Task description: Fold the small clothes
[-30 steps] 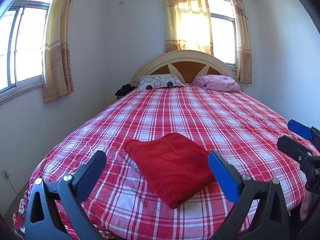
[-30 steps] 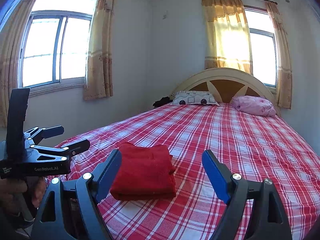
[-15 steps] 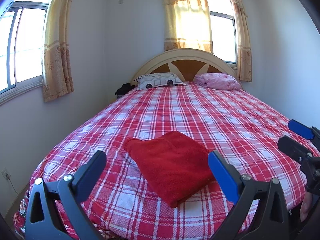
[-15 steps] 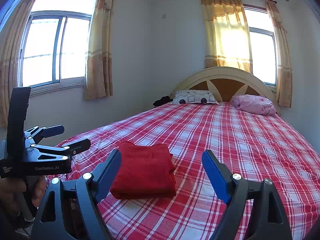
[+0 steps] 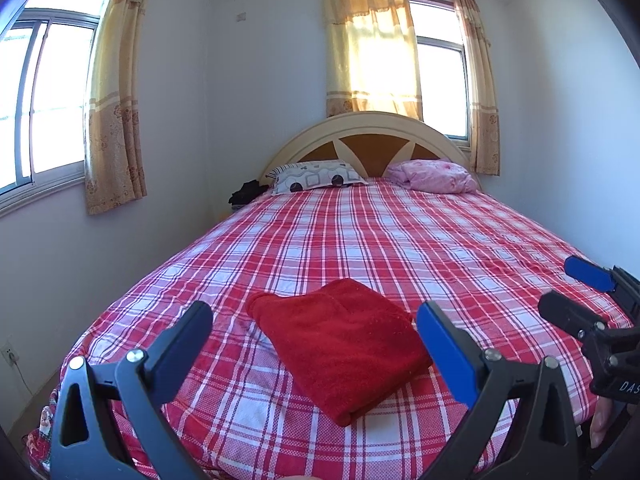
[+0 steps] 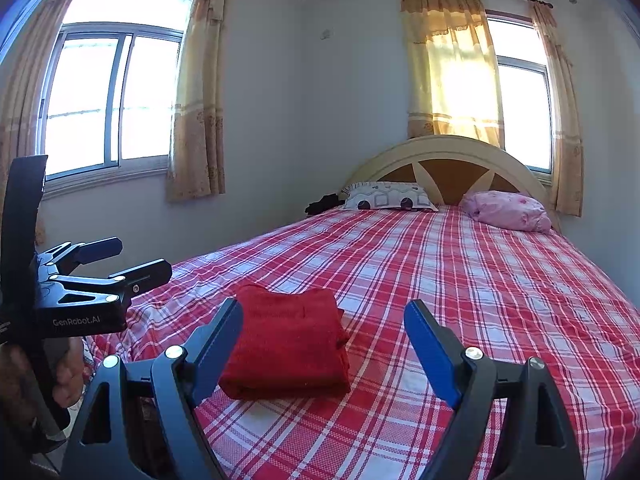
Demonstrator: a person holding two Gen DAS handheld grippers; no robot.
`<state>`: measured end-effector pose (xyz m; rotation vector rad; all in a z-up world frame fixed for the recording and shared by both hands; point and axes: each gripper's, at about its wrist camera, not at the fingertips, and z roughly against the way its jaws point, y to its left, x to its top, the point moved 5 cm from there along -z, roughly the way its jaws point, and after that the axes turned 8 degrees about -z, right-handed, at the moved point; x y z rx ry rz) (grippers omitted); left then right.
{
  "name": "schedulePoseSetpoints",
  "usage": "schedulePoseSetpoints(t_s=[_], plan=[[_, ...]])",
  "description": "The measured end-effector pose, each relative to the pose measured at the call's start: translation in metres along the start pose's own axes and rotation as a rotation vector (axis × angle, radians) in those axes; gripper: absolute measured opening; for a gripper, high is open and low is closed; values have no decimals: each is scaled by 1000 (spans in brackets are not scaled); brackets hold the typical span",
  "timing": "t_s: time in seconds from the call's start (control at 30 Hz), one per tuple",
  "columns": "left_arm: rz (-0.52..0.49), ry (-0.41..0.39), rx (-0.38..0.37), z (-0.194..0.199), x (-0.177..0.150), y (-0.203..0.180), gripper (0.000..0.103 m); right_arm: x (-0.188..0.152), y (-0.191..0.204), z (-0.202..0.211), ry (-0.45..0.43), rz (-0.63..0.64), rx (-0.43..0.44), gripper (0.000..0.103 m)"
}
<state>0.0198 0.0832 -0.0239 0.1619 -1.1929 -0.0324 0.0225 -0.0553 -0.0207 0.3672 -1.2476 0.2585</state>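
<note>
Red folded cloth (image 5: pixel 340 344) lies near foot of plaid bed (image 5: pixel 400 240). Left gripper (image 5: pixel 316 336) and right gripper (image 6: pixel 324 336) hover spread, apparently above bed edge, both empty.

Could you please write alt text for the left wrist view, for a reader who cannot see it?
A folded red garment lies near the foot of a bed with a red plaid cover, between the open fingers of the left gripper. The right gripper, also open, shows at the right edge; two pillows lie by the headboard.
</note>
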Motion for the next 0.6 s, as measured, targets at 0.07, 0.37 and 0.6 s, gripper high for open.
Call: schedulePoseSetpoints(t_s=[0.07,0.37,0.6], plan=[[6,7,2,-2,-1,1,103,-1,1,-1,1,3,1,83],[0,10,19,-4,-7,4,103,-7,2,-4,16,3,6,83],[-34,-1,1,-4,-7,-4,103,-13,-1,-8,29,0,3,83]])
